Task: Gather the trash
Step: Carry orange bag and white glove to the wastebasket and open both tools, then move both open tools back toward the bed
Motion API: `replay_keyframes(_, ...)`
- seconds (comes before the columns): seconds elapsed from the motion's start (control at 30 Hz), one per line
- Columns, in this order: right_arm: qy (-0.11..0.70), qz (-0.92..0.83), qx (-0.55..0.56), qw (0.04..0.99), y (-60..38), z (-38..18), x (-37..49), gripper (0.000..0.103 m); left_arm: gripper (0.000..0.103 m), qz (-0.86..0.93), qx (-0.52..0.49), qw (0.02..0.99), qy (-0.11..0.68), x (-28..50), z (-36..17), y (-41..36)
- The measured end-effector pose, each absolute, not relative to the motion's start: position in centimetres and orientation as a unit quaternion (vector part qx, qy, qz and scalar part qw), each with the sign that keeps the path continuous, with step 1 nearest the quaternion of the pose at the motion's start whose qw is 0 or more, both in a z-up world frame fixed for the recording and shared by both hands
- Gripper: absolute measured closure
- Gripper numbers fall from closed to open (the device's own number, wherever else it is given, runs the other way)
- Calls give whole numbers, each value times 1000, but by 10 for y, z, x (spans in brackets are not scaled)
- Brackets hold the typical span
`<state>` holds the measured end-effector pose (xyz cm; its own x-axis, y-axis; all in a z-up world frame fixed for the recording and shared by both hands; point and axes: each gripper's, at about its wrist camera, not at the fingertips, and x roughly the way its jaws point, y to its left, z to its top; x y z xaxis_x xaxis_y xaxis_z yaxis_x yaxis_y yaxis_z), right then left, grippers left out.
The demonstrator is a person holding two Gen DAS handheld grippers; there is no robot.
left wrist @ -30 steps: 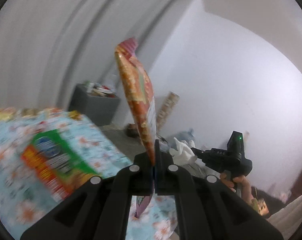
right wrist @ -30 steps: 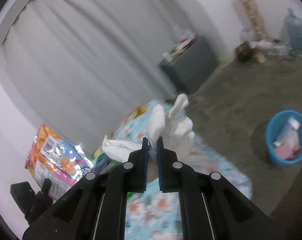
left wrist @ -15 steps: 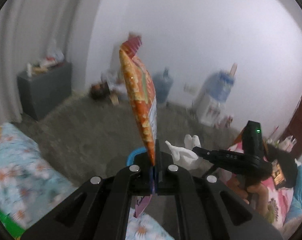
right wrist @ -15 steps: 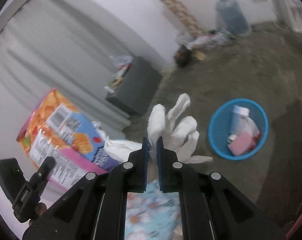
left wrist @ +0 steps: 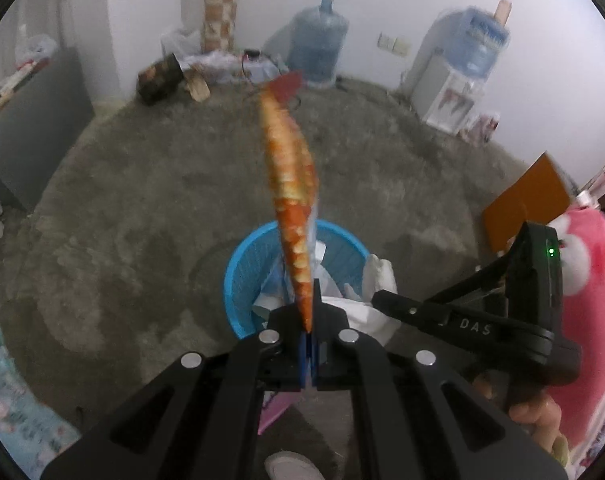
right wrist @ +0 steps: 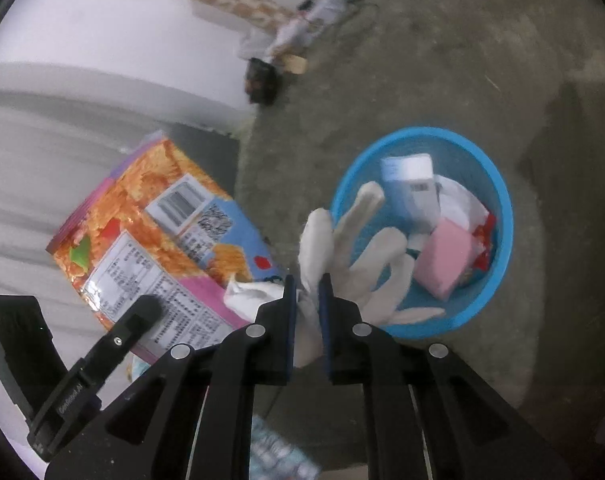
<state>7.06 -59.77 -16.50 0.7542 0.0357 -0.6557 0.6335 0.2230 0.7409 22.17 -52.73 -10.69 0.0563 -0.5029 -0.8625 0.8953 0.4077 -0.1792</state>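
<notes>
My left gripper [left wrist: 309, 332] is shut on an orange snack bag [left wrist: 290, 200], seen edge-on and held upright above a blue trash basket [left wrist: 242, 276]. The bag's printed side shows in the right wrist view [right wrist: 154, 236]. My right gripper [right wrist: 305, 292] is shut on a white glove [right wrist: 358, 256], just beside and above the same basket [right wrist: 498, 184]. The basket holds a blue-white carton, a pink packet and white wrappers. The right gripper with the glove also shows in the left wrist view [left wrist: 376, 280], at the basket's right rim.
Grey carpet [left wrist: 142, 200] surrounds the basket. A water jug [left wrist: 318, 48], a water dispenser [left wrist: 458, 76] and clutter stand along the far wall. A grey cabinet [left wrist: 26, 120] is at left, a floral bedspread [left wrist: 6, 400] at lower left, a pink blanket [left wrist: 590, 280] at right.
Both grippers have swung away from the bed and tilted down toward the floor; the blue basket is now directly below the snack bag and close to the glove.
</notes>
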Motion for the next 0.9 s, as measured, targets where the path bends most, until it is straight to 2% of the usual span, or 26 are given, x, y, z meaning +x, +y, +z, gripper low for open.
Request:
replay_keyframes(0.07, 290, -213, 594, 720, -605, -180, 74, 88, 100, -497, 224, 690, 475, 223, -130, -548)
replay_keyframes(0.1, 292, -213, 597, 716, -609, -191, 77, 81, 99, -495, 229, 688, 478, 218, -135, -557)
replay_keyframes(0.13, 300, -218, 600, 709, -614, -203, 79, 71, 94, -489, 234, 684, 489, 221, -148, -564)
replay_keyframes(0.2, 317, -234, 606, 691, -620, -220, 79, 63, 81, -475, 240, 675, 511, 223, -165, -573)
replay_keyframes(0.23, 323, -238, 610, 684, -622, -230, 78, 63, 74, -468, 240, 670, 523, 224, -174, -573)
replay_keyframes(0.3, 331, -253, 617, 668, -625, -243, 70, 60, 69, -467, 235, 668, 529, 223, -177, -570)
replay_keyframes(0.37, 319, -257, 626, 664, -625, -245, 59, 56, 57, -474, 229, 666, 528, 222, -174, -567)
replay_keyframes(0.4, 314, -259, 625, 666, -624, -242, 54, 53, 56, -474, 228, 669, 525, 220, -172, -567)
replay_keyframes(0.67, 293, -266, 604, 692, -613, -210, 31, 51, 39, -473, 178, 685, 525, 220, -123, -550)
replay_keyframes(0.9, 290, -262, 558, 732, -595, -171, 37, 49, 29, -479, 121, 695, 523, 216, -65, -509)
